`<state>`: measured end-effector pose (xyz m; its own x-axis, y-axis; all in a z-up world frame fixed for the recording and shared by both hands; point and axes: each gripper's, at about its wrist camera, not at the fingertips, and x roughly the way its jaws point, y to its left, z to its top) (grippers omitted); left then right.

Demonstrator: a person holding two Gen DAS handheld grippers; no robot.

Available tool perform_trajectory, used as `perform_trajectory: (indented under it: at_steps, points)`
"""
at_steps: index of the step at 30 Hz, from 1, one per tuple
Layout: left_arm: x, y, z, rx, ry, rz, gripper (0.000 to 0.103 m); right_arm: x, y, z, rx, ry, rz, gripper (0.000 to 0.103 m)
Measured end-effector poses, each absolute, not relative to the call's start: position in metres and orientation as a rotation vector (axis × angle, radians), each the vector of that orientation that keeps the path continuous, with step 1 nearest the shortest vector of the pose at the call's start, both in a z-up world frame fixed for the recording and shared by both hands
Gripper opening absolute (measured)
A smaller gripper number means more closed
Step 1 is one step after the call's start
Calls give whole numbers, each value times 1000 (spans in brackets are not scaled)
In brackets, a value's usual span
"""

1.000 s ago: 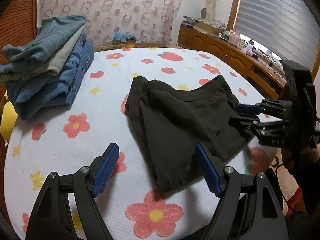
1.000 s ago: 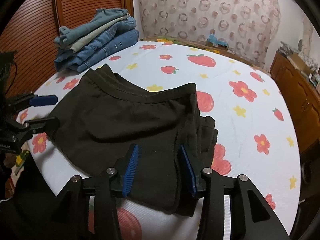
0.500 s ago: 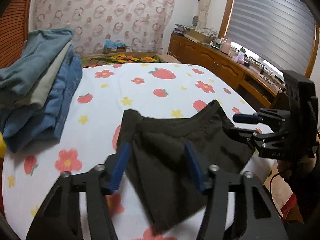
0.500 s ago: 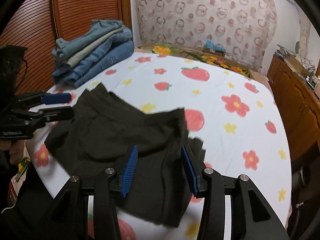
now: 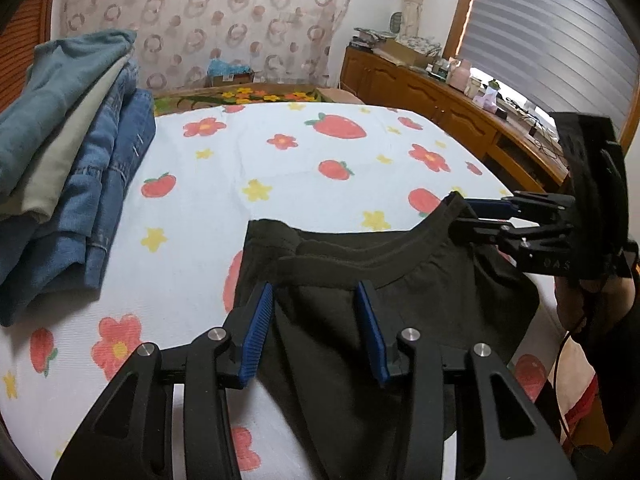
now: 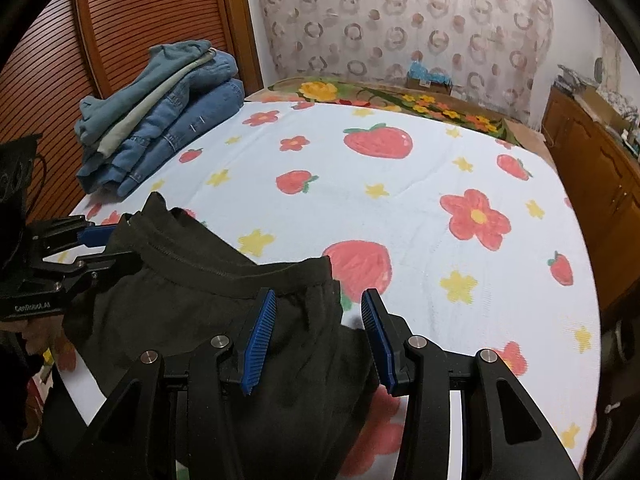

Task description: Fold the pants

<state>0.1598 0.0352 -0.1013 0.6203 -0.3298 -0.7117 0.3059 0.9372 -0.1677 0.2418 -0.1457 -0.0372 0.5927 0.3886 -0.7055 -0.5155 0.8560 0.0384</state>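
Observation:
Dark pants (image 5: 400, 312) lie flat on the strawberry-print bed near its front edge, waistband (image 5: 360, 268) away from me. My left gripper (image 5: 312, 292) straddles the waistband's left end. Its jaws are closing, cloth lies between the blue pads (image 5: 256, 332), and a gap still shows. My right gripper (image 6: 320, 298) straddles the waistband's right corner (image 6: 324, 272). Its jaws are closing slightly, and the right pad (image 6: 378, 340) stands clear of the cloth. Each gripper also shows at the other view's edge: the right gripper (image 5: 460, 213) and the left gripper (image 6: 126, 245).
A stack of folded jeans and other clothes (image 5: 72, 184) (image 6: 160, 120) sits at the bed's back left. The sheet (image 5: 280, 160) stretches beyond the pants. A cluttered wooden cabinet (image 5: 460, 112) runs along the right. A slatted wooden door (image 6: 120, 40) stands behind the stack.
Both grippers have moved forward over the pants, from the leg end up to the waistband. The left jaws have narrowed from wide open to a cloth-width gap.

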Motion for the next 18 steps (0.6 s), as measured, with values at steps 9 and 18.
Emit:
perform_trajectory:
  at_steps: [9,18]
  points:
    - [146,21,-73,25,696,-413,20,228,-155,-31,-130,687,568,5]
    - [167,18,-75,42,729,-336,21,224,-157,-31,-160,668,488,4]
